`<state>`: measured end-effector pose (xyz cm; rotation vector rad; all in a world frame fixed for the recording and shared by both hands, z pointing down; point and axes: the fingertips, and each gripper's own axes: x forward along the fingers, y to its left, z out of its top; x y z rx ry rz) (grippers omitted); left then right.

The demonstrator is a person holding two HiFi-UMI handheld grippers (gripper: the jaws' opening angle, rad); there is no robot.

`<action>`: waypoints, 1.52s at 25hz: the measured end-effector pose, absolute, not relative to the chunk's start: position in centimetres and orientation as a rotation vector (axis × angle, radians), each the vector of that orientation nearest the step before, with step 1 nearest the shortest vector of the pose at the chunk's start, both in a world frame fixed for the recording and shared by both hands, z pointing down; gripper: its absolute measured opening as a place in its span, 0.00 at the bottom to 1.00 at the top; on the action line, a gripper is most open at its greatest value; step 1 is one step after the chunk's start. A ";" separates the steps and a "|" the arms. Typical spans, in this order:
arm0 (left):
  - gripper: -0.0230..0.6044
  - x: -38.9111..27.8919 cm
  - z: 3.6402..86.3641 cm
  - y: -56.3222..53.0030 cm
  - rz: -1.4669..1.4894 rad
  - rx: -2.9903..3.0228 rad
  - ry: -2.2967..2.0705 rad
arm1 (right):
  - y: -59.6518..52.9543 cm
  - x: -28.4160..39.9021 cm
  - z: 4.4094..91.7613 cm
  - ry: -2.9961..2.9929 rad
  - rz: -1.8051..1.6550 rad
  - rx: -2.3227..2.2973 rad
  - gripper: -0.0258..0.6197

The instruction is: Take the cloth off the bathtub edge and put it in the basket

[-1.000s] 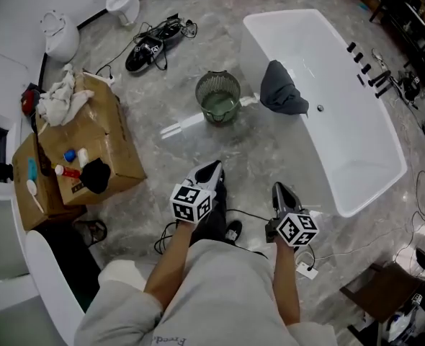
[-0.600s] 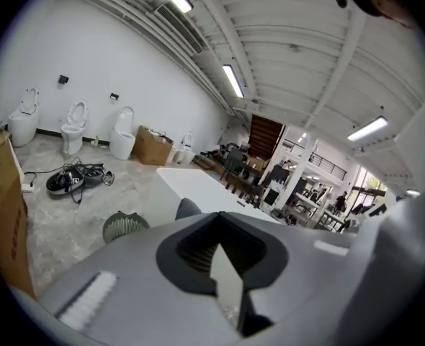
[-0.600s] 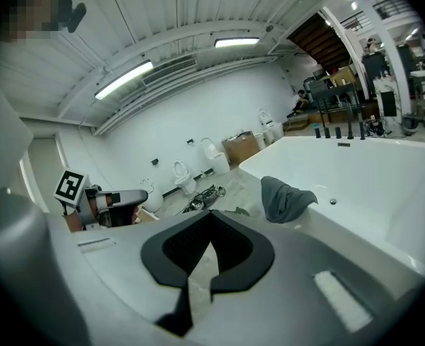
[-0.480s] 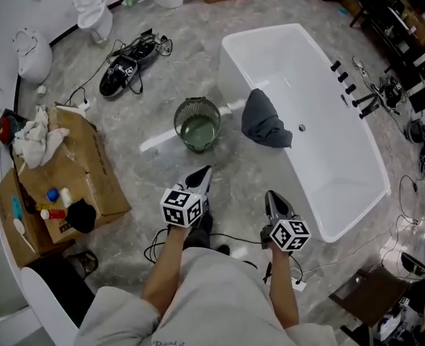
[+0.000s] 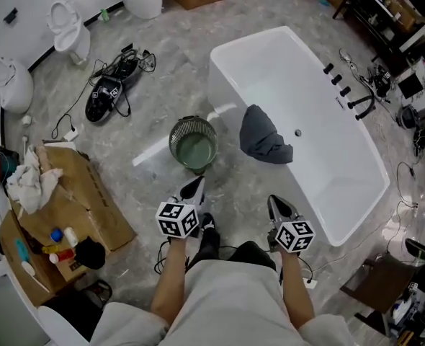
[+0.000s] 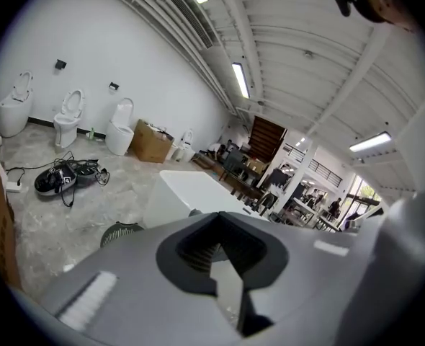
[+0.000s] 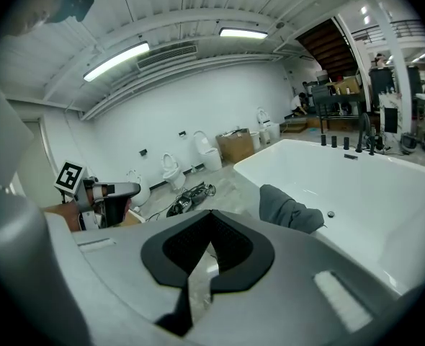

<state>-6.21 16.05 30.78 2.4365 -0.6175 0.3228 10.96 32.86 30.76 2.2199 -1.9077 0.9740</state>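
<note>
A dark grey cloth hangs over the near left rim of the white bathtub, partly inside it. The round wire basket stands on the marble floor just left of the tub. Both grippers are held low in front of the person and hold nothing. My left gripper is shut and points toward the basket from a short way before it. My right gripper is shut and sits near the tub's front corner, apart from the cloth. The right gripper view shows the cloth ahead, beyond the closed jaw tips. The left gripper view shows the basket low at left.
Open cardboard boxes with rags and bottles stand at the left. A black device with tangled cables lies on the floor behind the basket. Toilets line the far wall. Black taps sit on the tub's far rim. Cords run by the person's feet.
The person has moved forward; both grippers are now closer to the basket and the tub. The cloth stays on the tub edge, and both grippers stay shut.
</note>
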 end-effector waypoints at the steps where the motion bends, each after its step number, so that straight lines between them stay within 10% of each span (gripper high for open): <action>1: 0.13 -6.0 30.8 15.5 0.320 2.434 -0.619 | 32.6 11.3 30.9 -1.898 0.980 2.219 0.04; 17: 0.13 -0.9 33.3 10.2 0.449 2.491 -0.675 | 24.5 18.7 34.3 -1.892 0.907 2.084 0.04; 38: 0.13 21.6 39.6 4.2 0.698 2.512 -0.604 | 10.6 37.2 41.2 -1.970 0.971 1.923 0.04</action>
